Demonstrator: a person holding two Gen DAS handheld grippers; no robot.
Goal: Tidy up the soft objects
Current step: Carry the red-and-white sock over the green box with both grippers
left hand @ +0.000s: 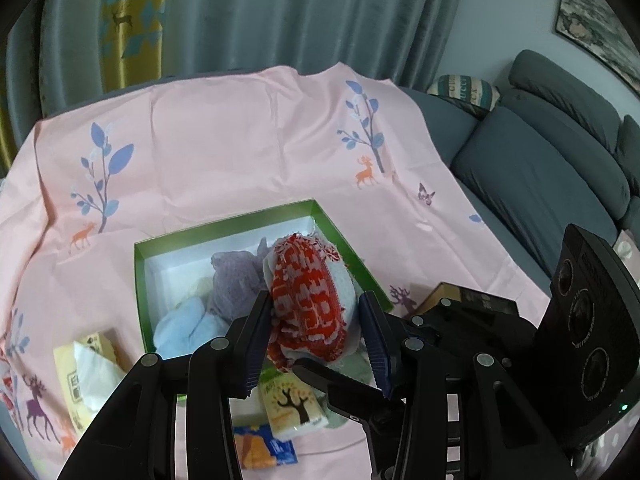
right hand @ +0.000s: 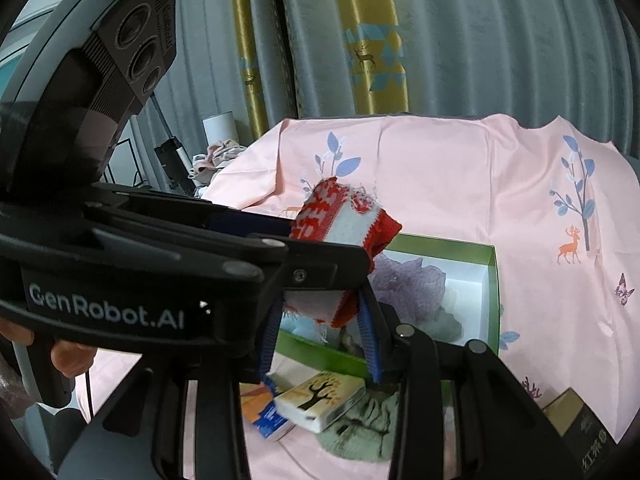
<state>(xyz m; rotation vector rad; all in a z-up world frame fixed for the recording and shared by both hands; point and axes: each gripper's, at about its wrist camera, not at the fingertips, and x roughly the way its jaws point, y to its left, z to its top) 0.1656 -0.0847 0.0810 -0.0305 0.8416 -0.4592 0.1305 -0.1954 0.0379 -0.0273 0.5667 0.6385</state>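
The red-and-white knitted cloth (left hand: 308,300) sits at the centre of the left wrist view, bunched into a roll and held above the near right part of the green box (left hand: 140,280). The left gripper (left hand: 316,340) has its jaws closed against the roll's two sides. The right gripper (right hand: 320,336) pinches the lower end of the same knit (seen low and central in the right wrist view, where a red corner hangs between its blue pads (right hand: 370,344)). It looks light and limp, with frayed edges that could snag, so it will sag wherever it is unsupported. A grip across the thick middle of the roll seems safest.

Inside the box lie a lilac knitted piece (left hand: 234,280) and a pale blue soft item (left hand: 184,330), touching each other. In front of the box, at the lower middle of the frame, are a tissue pack with a tree print (left hand: 294,408) and a blue-and-orange packet (left hand: 262,448), with a green knitted cloth (right hand: 360,432) just beside them. A yellow tissue box (left hand: 86,376) stands at lower left on the pink printed tablecloth (left hand: 224,144).
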